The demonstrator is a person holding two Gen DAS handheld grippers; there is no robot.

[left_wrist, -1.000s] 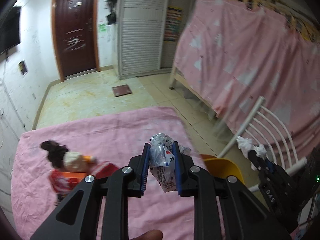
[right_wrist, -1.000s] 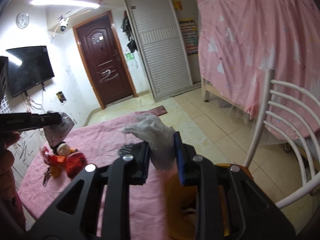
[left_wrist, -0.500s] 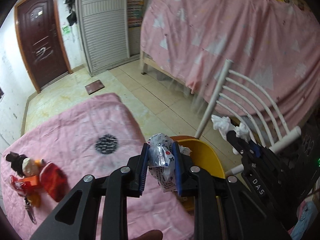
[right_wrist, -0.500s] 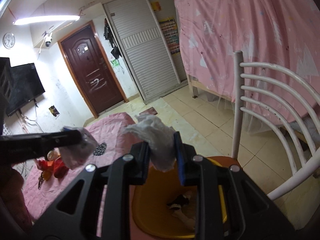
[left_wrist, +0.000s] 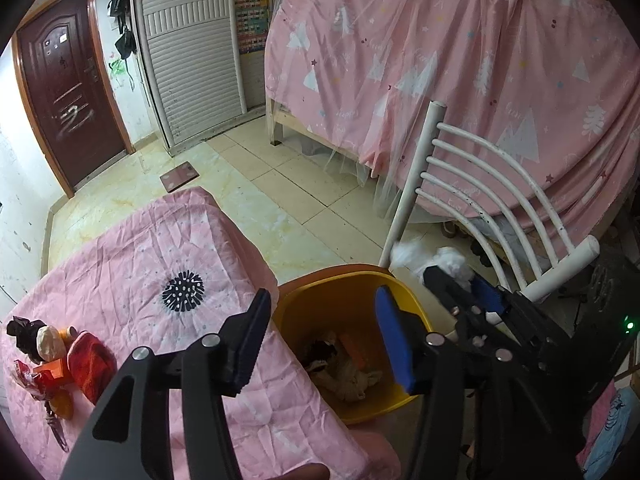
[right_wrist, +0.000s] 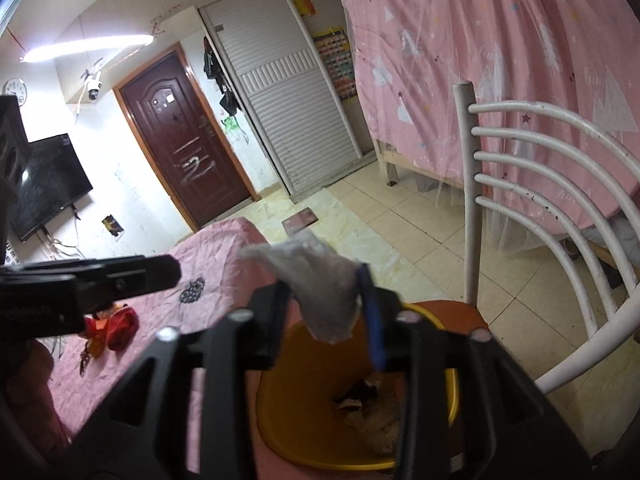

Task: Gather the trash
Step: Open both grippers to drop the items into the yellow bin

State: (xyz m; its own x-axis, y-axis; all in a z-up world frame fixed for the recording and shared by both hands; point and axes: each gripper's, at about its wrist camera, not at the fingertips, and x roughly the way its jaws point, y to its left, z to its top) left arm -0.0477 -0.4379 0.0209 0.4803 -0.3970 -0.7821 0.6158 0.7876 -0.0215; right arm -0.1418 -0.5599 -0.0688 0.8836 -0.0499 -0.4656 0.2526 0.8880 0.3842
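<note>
1. The left gripper [left_wrist: 320, 332] hangs over the round yellow plastic bin [left_wrist: 404, 312], jaws opening with nothing between them; I judge its load has been dropped in.
2. The right gripper [right_wrist: 326, 312] is also over the bin, jaws opening, with a crumpled white tissue [right_wrist: 320, 280] between them, apparently just coming loose.
3. Crumpled paper scraps [left_wrist: 348, 372] lie at the bin's bottom.
4. The bin sits on the seat of a white metal slatted chair [left_wrist: 460, 184], tight against the pink-sheeted worktop [left_wrist: 132, 264], so drops are short.
5. Red wrappers and small items [left_wrist: 80, 364] remain on the worktop's left end.
6. Beyond, a pink curtain [left_wrist: 460, 60] and the chair back crowd the right side.
</note>
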